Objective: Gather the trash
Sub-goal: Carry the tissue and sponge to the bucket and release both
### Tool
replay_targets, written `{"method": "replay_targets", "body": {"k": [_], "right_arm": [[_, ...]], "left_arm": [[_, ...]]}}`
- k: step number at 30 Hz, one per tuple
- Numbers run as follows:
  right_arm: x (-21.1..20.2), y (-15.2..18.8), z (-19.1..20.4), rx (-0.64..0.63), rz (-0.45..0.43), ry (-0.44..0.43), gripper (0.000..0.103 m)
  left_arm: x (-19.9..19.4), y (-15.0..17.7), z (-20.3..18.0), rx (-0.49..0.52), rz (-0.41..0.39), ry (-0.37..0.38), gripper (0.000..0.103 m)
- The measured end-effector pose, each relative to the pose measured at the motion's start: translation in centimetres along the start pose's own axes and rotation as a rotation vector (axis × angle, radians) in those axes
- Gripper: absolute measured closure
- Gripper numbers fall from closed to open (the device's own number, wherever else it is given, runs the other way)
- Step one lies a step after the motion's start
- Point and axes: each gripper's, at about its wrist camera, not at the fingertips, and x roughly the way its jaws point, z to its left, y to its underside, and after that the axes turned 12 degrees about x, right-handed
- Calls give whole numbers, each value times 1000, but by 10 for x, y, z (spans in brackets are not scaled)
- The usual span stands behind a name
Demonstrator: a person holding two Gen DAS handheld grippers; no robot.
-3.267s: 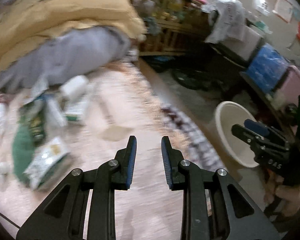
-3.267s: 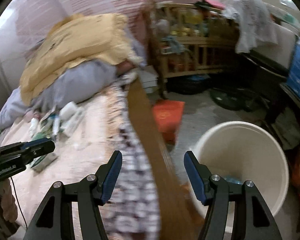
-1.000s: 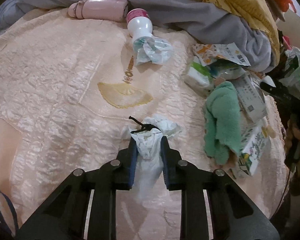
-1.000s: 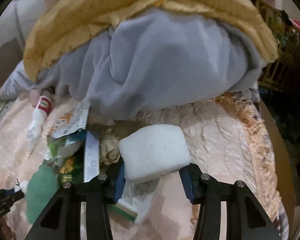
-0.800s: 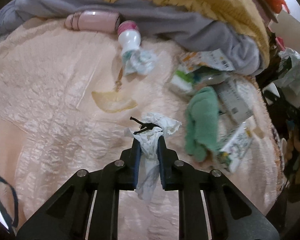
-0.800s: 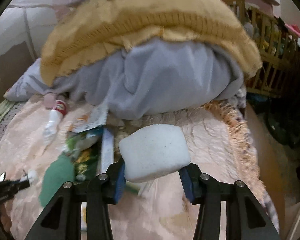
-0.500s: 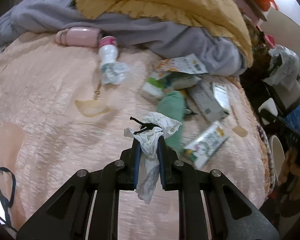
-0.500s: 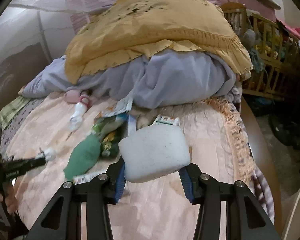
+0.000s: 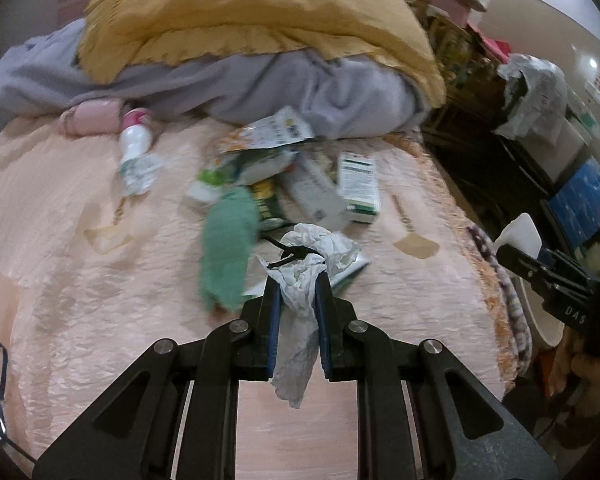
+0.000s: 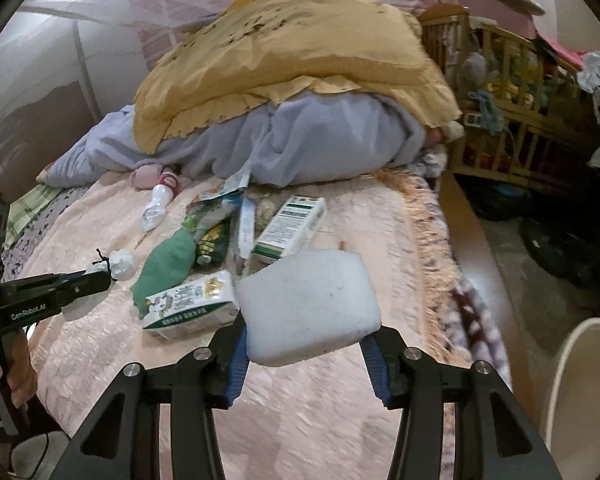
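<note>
My left gripper (image 9: pixel 296 280) is shut on a crumpled white tissue (image 9: pixel 312 252) with a black hair tie on it, held above the pink bedspread. It also shows in the right wrist view (image 10: pixel 104 276) at far left. My right gripper (image 10: pixel 304 328) is shut on a white foam block (image 10: pixel 308 304), seen in the left wrist view (image 9: pixel 518 234) at far right. Trash lies on the bed: a milk carton (image 10: pixel 190 306), a green-and-white box (image 10: pixel 290 228), a snack wrapper (image 9: pixel 268 132), a small white bottle (image 9: pixel 134 148).
A green cloth (image 9: pixel 228 244) lies among the trash. A grey and yellow blanket pile (image 10: pixel 292 92) covers the bed's far end. A white bucket rim (image 10: pixel 580 384) stands on the floor at right. A wooden crib (image 10: pixel 512 92) is beyond the bed.
Both grippers have pulled back and swung right, away from the blanket pile, each keeping its item. The bucket rim has come into the right wrist view.
</note>
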Motion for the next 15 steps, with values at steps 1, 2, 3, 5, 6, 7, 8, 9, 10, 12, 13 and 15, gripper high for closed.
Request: {"method": "replay_targets", "body": {"k": [1, 2, 3, 5, 6, 7, 8, 9, 10, 12, 13, 15], "right_arm": [[-2, 0, -3, 5, -3, 4, 55], [-6, 1, -8, 9, -6, 10, 55], [-10, 2, -12, 12, -9, 18, 55], [-19, 4, -23, 20, -17, 33, 55], [-24, 5, -28, 26, -22, 41, 55], [-29, 6, -35, 36, -29, 49, 54], [-33, 6, -39, 44, -33, 53, 54], [-39, 7, -46, 55, -38, 60, 54], [-44, 7, -52, 64, -45, 67, 54], [-55, 8, -64, 80, -61, 85, 54], [-60, 9, -70, 88, -68, 95, 54], [-72, 10, -85, 108, -81, 115, 54]], "left_arm": [[0, -2, -7, 11, -2, 4, 89], [0, -4, -15, 24, -4, 8, 89], [0, -6, -21, 34, -6, 12, 89], [1, -12, -37, 59, -12, 25, 89], [1, -14, -45, 71, -15, 31, 89], [2, -17, -53, 83, -18, 39, 89], [3, -20, -61, 95, -19, 46, 89], [4, -23, -70, 110, -20, 56, 89], [5, -25, -76, 118, -21, 62, 89], [9, -31, -94, 145, -21, 80, 89], [10, -33, -102, 157, -22, 88, 89], [12, -36, -117, 179, -25, 101, 89]]}}
